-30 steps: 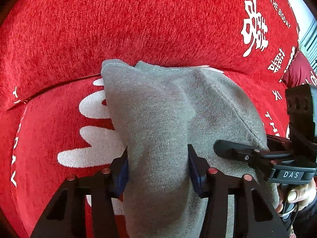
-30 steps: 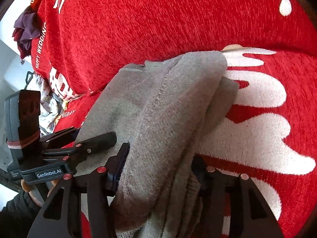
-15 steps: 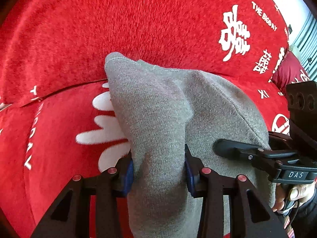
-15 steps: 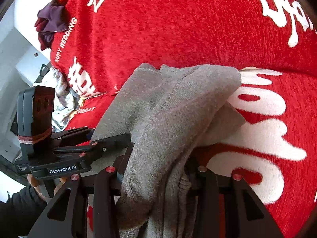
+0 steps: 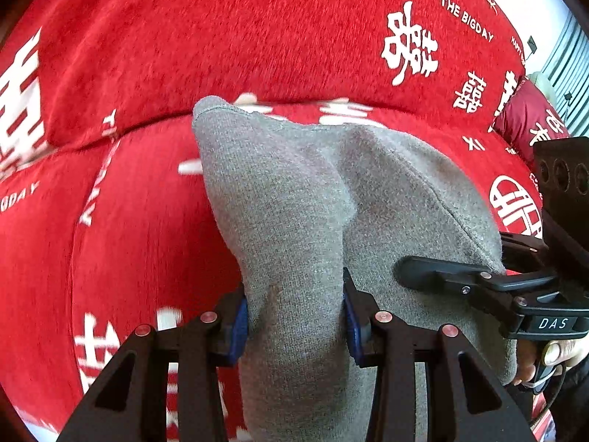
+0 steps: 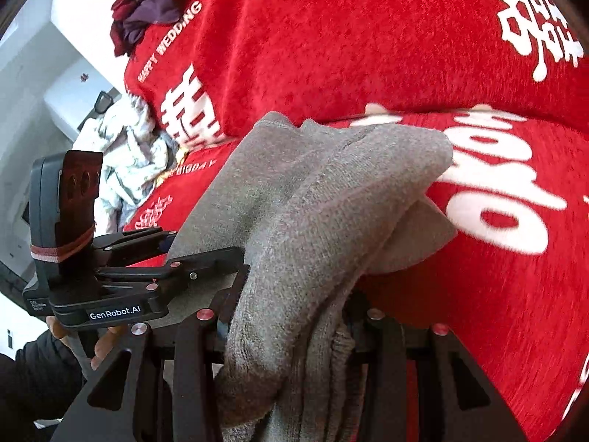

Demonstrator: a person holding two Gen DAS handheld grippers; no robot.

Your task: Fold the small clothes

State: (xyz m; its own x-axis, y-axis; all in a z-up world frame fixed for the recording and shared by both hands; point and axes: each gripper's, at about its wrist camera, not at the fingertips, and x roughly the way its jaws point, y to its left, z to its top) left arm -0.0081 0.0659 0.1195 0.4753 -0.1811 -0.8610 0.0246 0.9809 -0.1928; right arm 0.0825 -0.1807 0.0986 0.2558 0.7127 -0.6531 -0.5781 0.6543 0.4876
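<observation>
Bunching between both, the grey garment (image 5: 294, 202) is grasped by left gripper (image 5: 294, 316) and right gripper (image 6: 291, 316).

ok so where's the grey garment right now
The grey garment is held up between both grippers, left gripper and right gripper, over the red sofa cover.

Grey garment (image 5: 294, 221) fills both jaws; red sofa backrest (image 5: 221, 37) blocks ahead
</observation>
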